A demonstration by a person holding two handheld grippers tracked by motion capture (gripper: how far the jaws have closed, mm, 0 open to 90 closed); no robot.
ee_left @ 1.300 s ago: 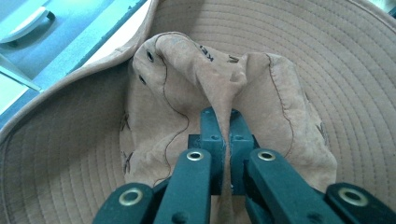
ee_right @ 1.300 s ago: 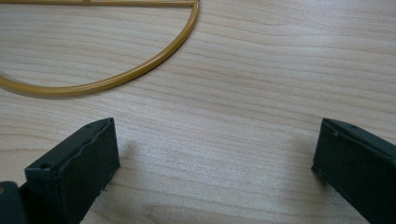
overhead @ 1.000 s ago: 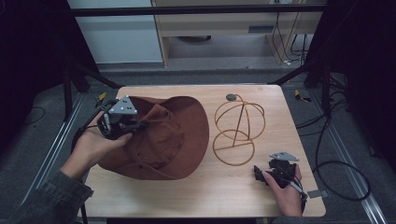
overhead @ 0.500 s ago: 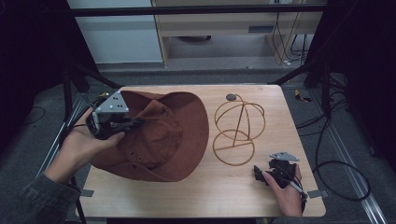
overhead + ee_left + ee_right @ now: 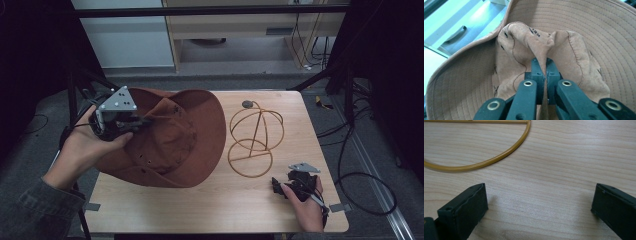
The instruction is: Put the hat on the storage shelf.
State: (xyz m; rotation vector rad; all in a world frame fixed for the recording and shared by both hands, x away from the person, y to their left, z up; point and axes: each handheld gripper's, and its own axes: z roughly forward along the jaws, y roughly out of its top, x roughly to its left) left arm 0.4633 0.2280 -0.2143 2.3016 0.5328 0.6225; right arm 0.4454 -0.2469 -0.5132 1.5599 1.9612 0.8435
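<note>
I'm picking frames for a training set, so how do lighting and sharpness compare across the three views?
High view: dim, dark surroundings, soft detail; the brown hat and wire stand remain readable. Left gripper view: bright and fairly sharp, the hat's stitching clear around the left gripper, window area washed out. Right gripper view: even light, crisp wood grain on the table, soft shadows beside the right gripper.

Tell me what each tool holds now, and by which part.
The left tool pinches a fold of the hat's crown. The right tool is open above the table and holds nothing.
</note>
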